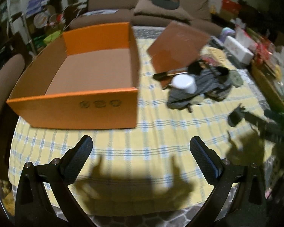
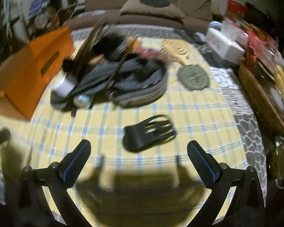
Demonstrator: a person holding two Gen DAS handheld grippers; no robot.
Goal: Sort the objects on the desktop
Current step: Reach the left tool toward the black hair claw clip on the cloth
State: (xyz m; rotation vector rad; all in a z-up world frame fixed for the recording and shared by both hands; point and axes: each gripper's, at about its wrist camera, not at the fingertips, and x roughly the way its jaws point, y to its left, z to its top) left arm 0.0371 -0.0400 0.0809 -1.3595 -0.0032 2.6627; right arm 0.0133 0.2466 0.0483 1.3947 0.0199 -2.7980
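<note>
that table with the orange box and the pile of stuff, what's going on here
A person holds a two-finger gripper in each hand over a table with a yellow checked cloth. Both the left gripper and the right gripper have their jaws wide open with nothing in them. The orange box is empty so far. A heap of items lies beside it: a white cup and grey cloth. A black claw hair clip lies alone just ahead of the right gripper. Sorting looks barely begun.
</note>
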